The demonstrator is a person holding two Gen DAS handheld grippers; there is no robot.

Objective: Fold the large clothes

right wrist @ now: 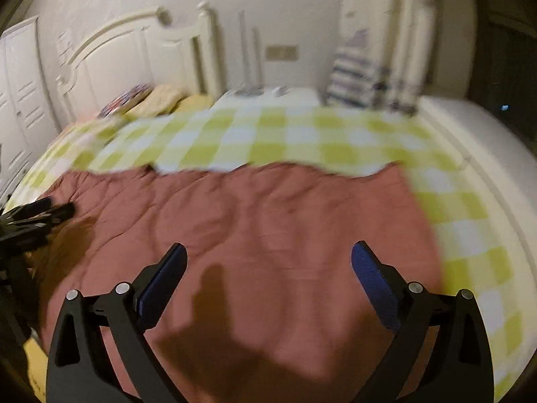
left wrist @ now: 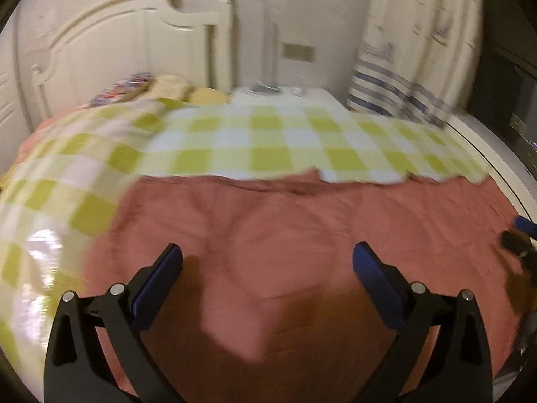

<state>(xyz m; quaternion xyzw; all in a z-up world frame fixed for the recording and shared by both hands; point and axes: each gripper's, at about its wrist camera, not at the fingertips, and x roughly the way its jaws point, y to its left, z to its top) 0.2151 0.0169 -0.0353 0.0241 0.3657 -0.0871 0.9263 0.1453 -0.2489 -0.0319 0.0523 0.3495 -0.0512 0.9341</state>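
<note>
A large dusty-pink cloth [left wrist: 285, 235] lies spread flat on a bed, over a green-and-white checked blanket [left wrist: 268, 144]. It also shows in the right wrist view [right wrist: 261, 228], with the checked blanket [right wrist: 302, 137] beyond and to its right. My left gripper [left wrist: 266, 258] is open and empty, hovering above the near part of the cloth. My right gripper [right wrist: 268, 258] is open and empty, also above the cloth's near part. The right gripper's tip [left wrist: 523, 235] shows at the right edge of the left wrist view. The left gripper [right wrist: 30, 218] shows at the left edge of the right wrist view.
A cream headboard [left wrist: 117, 43] stands at the back left with pillows [left wrist: 167, 89] below it. A striped curtain [left wrist: 409, 50] hangs at the back right. A white nightstand top [left wrist: 278, 92] sits behind the bed. The bed's white edge [right wrist: 470, 127] curves along the right.
</note>
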